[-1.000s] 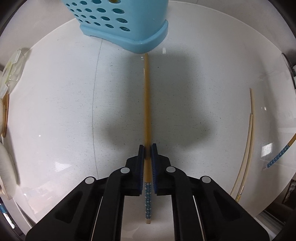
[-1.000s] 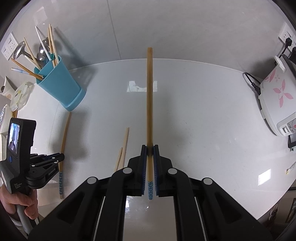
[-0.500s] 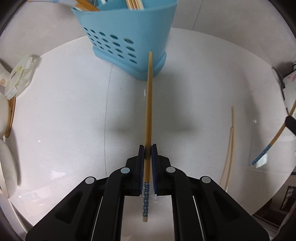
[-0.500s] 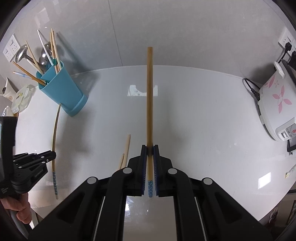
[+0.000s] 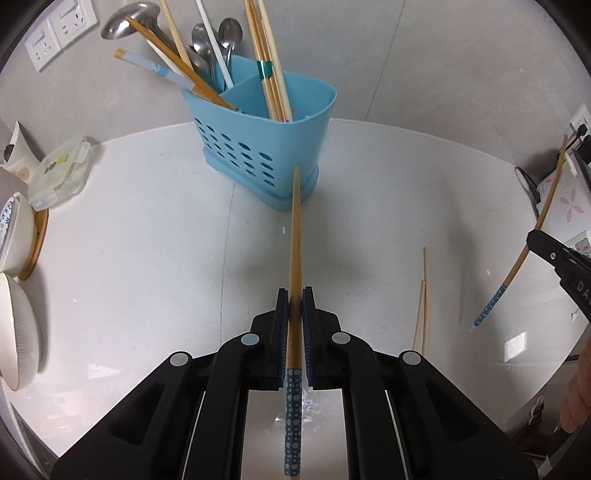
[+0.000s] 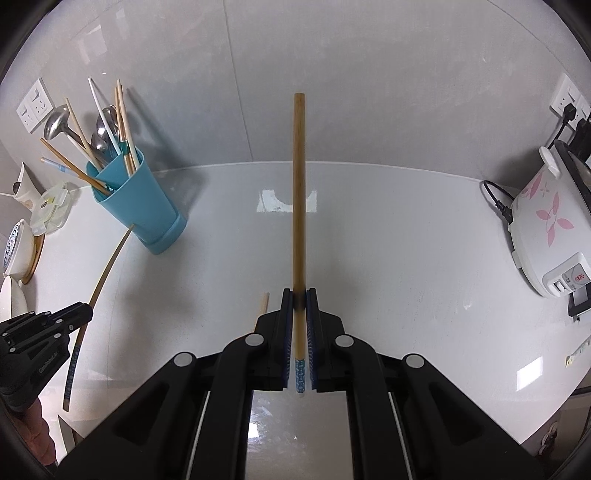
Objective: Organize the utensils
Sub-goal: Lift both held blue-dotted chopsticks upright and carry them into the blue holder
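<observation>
The left gripper (image 5: 294,295) was clamped on a brown chopstick (image 5: 294,236) aimed at the blue utensil holder (image 5: 266,147); the right gripper (image 6: 299,297) pinched a second chopstick (image 6: 298,192). Only the right view showed the rice cooker (image 6: 546,236); only the left showed the pale chopstick pair (image 5: 423,314) lying on the counter (image 5: 147,258).

Floral rice cooker (image 6: 546,236) (plugged in) at the counter's (image 6: 406,240) right edge; wall sockets (image 5: 55,35).
</observation>
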`<state>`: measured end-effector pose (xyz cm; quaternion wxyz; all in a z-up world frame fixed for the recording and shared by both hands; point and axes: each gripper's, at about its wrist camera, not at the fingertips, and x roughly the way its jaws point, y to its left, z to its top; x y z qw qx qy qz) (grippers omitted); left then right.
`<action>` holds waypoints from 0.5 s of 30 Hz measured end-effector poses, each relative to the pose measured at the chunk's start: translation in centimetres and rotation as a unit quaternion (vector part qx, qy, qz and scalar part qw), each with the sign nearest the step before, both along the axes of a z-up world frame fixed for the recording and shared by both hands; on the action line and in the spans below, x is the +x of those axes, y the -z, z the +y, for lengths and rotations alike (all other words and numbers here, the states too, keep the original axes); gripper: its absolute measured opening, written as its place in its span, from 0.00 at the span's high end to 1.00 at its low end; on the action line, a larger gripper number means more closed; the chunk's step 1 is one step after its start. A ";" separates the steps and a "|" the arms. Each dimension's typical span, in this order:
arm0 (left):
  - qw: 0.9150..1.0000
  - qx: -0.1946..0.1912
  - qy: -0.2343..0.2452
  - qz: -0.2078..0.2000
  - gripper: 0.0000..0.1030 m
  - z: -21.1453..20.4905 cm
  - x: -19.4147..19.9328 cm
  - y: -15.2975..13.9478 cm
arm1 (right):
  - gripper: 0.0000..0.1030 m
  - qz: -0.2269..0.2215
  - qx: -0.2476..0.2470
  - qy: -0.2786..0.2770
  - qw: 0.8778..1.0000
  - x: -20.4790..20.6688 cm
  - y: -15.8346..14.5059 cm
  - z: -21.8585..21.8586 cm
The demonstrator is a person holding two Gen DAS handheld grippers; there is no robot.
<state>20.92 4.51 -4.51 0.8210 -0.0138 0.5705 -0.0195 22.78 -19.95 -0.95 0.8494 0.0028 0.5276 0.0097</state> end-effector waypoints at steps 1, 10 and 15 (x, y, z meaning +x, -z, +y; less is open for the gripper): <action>1.000 0.000 0.000 -0.001 0.93 0.2 0.0 -0.1 | 0.94 0.000 0.000 0.000 1.000 0.0 0.0 0.0; 1.000 -0.015 0.002 -0.019 0.93 0.8 -1.7 -2.9 | 0.94 -0.007 0.003 0.000 1.000 0.0 -0.6 0.2; 0.999 -0.023 0.002 -0.038 0.93 1.0 -2.3 -5.1 | 0.94 -0.014 0.003 -0.003 1.000 0.2 -1.2 0.4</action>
